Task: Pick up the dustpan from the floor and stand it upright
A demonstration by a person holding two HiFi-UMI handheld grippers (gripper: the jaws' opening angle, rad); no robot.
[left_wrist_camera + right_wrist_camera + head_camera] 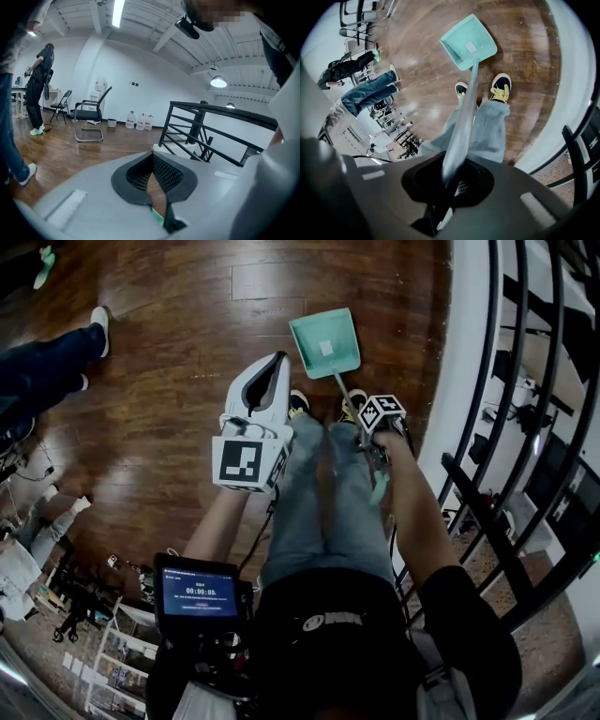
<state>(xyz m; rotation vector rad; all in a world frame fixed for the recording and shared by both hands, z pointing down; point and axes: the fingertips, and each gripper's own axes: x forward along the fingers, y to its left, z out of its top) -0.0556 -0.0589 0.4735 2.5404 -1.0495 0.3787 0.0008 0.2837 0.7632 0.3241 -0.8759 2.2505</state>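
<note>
Your right claw (451, 180) was clamped tight on the dustpan (468, 42). Its jaws stood only as far apart as the thin handle (465, 124) between them. In the right gripper view that handle ran from the pads up toward 12 o'clock and ended in the teal pan near the top of the frame. The open face of the pan was turned toward the camera.

In the head view the pan sat at about 11 o'clock from the right claw's marker cube (382, 412). It was over the dark wooden floor (187, 352), just past the toes of your shoes (298, 401). The handle slanted back from the pan to the claw at 5 o'clock. I could not tell from either view whether the pan's edge touched the floor.

Your left claw (275, 369) gripped nothing. In its own view the pads met at the tips, with only a narrow wedge of floor showing between them. It was held beside the right claw, at its 9 o'clock, and the pan was near it at 1 o'clock without touching it. The black railing (525, 381) ran along your 3 o'clock side, well apart from the dustpan.
</note>
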